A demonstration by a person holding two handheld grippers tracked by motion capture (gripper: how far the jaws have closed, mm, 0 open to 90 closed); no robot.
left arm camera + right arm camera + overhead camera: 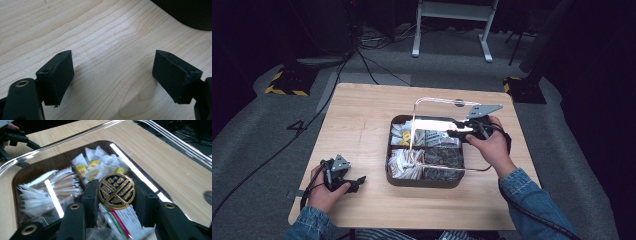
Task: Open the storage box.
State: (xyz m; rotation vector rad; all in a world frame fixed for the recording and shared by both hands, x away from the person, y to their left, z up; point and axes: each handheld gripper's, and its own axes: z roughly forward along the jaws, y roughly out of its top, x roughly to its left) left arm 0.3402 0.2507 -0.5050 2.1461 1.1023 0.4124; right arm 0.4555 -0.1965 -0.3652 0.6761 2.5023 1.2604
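Clear lid lifted by its gold knob over the snack tray

Nearest the person, the left gripper rests on the table, jaws spread and empty. Farther on, the right gripper is clamped on the round gold knob of the clear lid — held tilted above the dark compartment tray of packets. The lid looks rigid, slick and probably light; the knob is the sound hold — the smooth rim would likely slip.
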